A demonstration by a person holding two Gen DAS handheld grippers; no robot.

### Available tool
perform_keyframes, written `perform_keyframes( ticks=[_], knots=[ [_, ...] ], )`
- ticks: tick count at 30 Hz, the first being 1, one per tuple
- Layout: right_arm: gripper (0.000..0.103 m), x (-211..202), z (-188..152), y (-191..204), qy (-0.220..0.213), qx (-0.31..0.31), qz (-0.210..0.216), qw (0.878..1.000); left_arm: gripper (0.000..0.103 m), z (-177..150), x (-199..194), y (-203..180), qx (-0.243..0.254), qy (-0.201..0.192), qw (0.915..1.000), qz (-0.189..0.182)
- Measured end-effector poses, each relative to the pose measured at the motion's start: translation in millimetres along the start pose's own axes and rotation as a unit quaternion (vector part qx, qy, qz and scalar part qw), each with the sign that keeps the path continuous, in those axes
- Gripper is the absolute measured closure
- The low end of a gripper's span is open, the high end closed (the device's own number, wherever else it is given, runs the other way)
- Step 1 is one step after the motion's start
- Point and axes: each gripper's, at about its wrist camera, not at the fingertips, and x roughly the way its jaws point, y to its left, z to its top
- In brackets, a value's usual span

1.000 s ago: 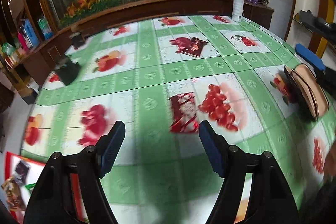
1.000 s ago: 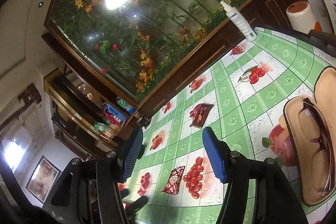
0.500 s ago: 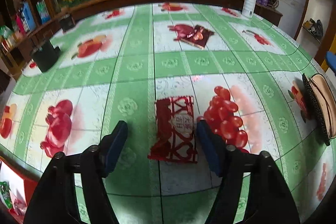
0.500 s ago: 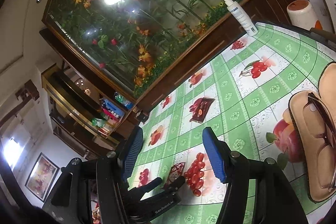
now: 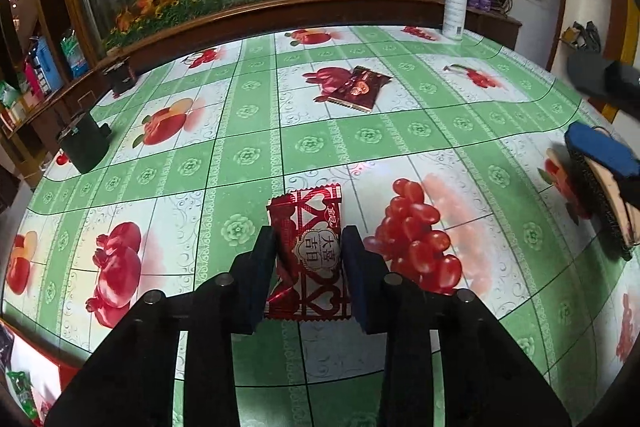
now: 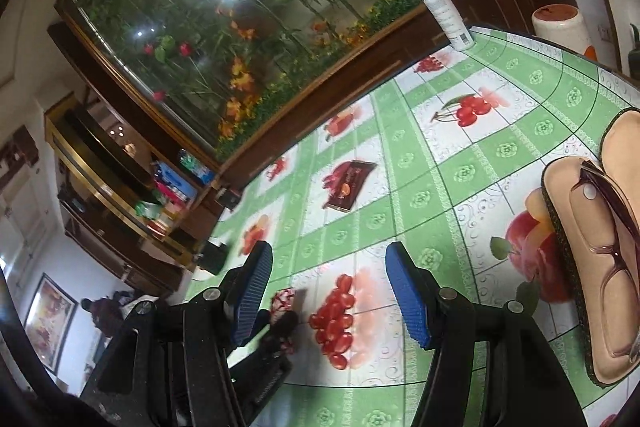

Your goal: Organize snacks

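A red and white snack packet (image 5: 310, 251) lies on the green fruit-print tablecloth (image 5: 400, 135). My left gripper (image 5: 308, 255) is shut on this packet, one pad against each long side. The packet also shows in the right wrist view (image 6: 285, 301), partly hidden behind the left gripper. A dark brown snack packet (image 5: 356, 89) lies farther back on the table, and shows in the right wrist view (image 6: 350, 185). My right gripper (image 6: 330, 287) is open and empty, held above the table to the right of the left one.
An open tan glasses case with glasses (image 6: 600, 251) lies at the table's right edge. A white spray bottle (image 5: 455, 7) stands at the far right corner. Two small black boxes (image 5: 84, 143) sit at the left edge. A red-rimmed tray with packets (image 5: 24, 375) lies bottom left.
My left gripper has moved down and forward over the red packet and shut on its sides. My right gripper has tilted and lowered a little, still open.
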Motion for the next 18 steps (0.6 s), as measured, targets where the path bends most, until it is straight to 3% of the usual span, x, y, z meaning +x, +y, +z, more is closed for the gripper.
perform_keyframes(
  ticks=[18],
  knots=[
    [0.041, 21.0, -11.7, -5.1, 0.022, -0.014, -0.053, 0.998, 0.073, 0.9, -22.7, 9.1, -0.013, -0.043, 0.9989, -0.014]
  ],
)
